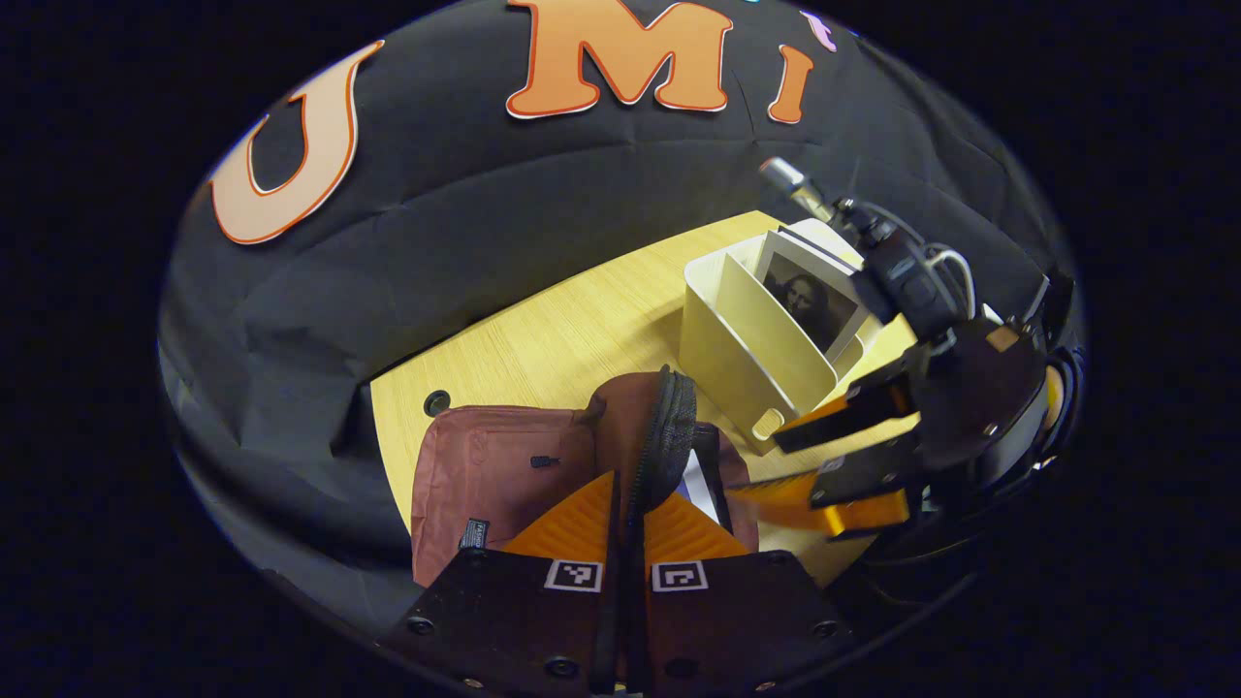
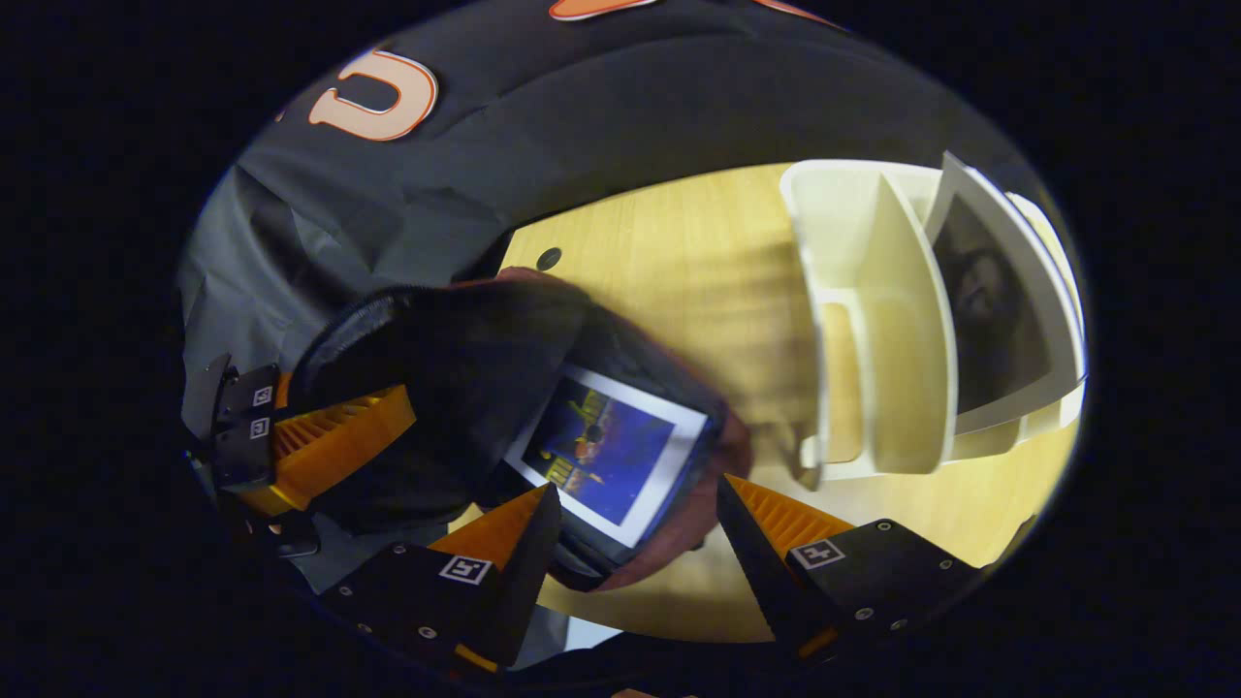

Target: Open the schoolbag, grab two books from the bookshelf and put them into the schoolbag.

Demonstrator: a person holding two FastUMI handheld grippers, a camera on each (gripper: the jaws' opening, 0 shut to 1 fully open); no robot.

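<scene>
A: Why is the left gripper (image 1: 625,504) clamped on the edge of the schoolbag (image 1: 504,475)?

B: Its fingers are pinched narrow on the zipped rim of the flap, lifting it. I'd say that is to keep the mouth of the bag open, so that books can go in without the flap falling shut.

A: And the right gripper (image 2: 630,519)?

B: Its fingers stand wide apart, with nothing between them. It hangs just over the bag's opening, where a book with a blue cover (image 2: 606,451) lies tilted, part of the way into the bag. That looks to me like one book delivered.

A: Is that book fully in?

B: Hard to say; the inside of the bag is dark, and I can't tell how deep the book sits.

A: Where is the second one?

B: On the table (image 1: 572,330), the white bookshelf (image 1: 747,359) stands just beside the bag, and a book with a portrait cover (image 1: 810,301) leans upright in its far compartment. The near compartments look empty. Probably that is the next one to fetch, while the left gripper holds the flap.
</scene>
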